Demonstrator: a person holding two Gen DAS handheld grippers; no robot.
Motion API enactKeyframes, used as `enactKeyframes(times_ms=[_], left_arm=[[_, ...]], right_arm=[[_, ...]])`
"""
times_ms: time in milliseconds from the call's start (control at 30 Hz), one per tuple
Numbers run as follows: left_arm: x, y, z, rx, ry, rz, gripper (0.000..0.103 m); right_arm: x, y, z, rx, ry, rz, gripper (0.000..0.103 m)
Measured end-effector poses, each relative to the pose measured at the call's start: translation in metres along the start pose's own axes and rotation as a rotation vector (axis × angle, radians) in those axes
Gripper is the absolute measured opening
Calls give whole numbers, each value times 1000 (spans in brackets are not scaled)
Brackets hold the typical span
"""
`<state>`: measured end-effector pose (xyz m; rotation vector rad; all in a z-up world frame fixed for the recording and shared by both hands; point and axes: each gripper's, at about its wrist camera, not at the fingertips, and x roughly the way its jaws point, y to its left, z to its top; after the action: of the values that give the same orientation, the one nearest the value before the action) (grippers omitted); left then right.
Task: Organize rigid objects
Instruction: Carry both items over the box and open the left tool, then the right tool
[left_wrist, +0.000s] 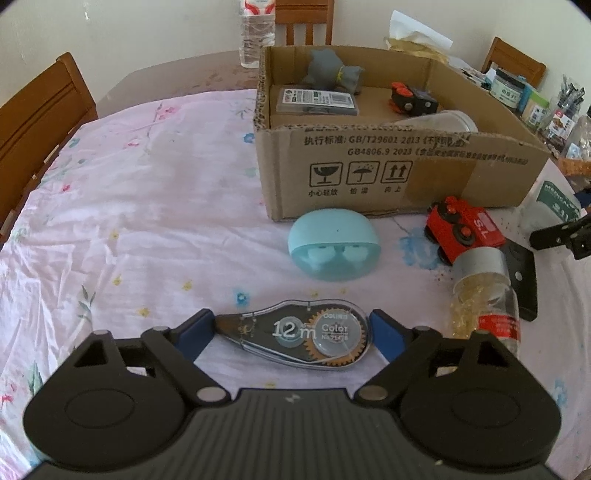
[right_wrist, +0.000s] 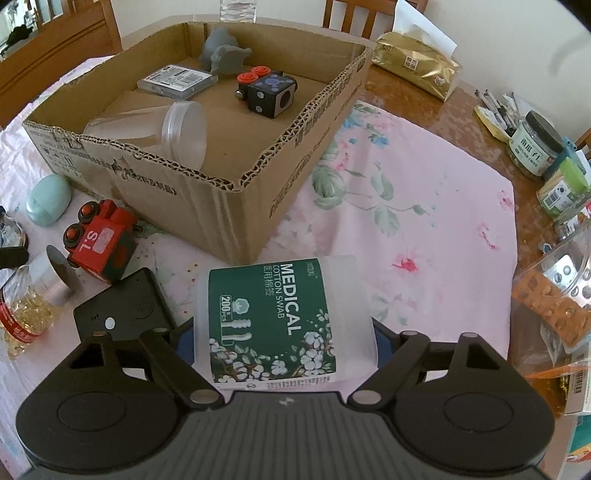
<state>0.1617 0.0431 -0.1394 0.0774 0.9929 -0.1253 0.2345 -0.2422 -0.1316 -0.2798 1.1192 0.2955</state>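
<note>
clear correction tape (left_wrist: 295, 334) between left claw (left_wrist: 295, 332) fingers

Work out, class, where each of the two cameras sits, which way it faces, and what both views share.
Left wrist: on the left tool, facing the clear correction-tape dispenser between its blue pads; black tool body shows.
Right wrist: on the right tool, facing the green-labelled cotton-swab tub between its fingers.
Shared: open cardboard box, red toy train.
</note>
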Motion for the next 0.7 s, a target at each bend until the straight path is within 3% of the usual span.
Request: enactKeyframes(times_ms=[300,433,700], left_arm=[[-10,0,11,82,34,-26,89],[-29,-2,23,122,38,-71,89],[-76,-20,68,265,-99,-109,89]], right_arm=[[-16,3,2,-16,-9,-2,88],[-33,3,3,-23,-25,5,88],[-82,1,17,-36,-119,19,88]])
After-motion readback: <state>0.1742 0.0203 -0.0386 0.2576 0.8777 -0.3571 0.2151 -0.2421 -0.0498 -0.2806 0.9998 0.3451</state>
